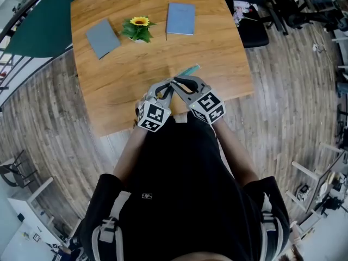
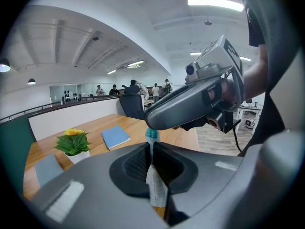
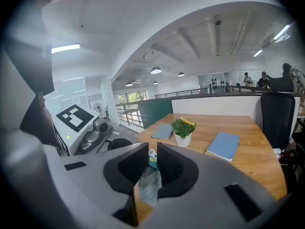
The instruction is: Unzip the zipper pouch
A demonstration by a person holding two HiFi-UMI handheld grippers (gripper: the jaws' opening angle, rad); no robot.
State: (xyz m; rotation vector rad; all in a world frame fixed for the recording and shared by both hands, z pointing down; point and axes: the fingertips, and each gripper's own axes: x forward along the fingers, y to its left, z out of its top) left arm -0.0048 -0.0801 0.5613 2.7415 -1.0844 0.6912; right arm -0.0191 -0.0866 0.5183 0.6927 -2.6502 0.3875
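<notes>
Left tool [image 2: 152, 146]: shut tight, pads pinching a pale strip of the zipper pouch [image 1: 189, 70]; fabric hanging down behind the pads.
Right tool [image 3: 152, 146]: tip to tip with the left tool; jaws drawn in on the pouch's teal edge, a small white tab [image 3: 152, 154] squeezed between the pads, more fabric trailing below.
Zipper pouch: teal, held up off the tabletop [image 1: 141, 69] between both tools, one end poking out beyond the right tool; inside not visible.
Marker cubes: one at the rear of each tool, side by side, nearly touching.
Tabletop: wooden, below and beyond the tools, near edge just under them.
Pot [image 1: 139, 38]: small and white, well beyond the tools and to their left, upright, holding a green plant [image 1: 138, 29] with one yellow flower.
Grey notebook [image 1: 103, 37]: flat, well beyond the left tool, just left of the pot.
Blue notebook [image 1: 180, 18]: flat, closed, farthest from the tools, right of the pot.
</notes>
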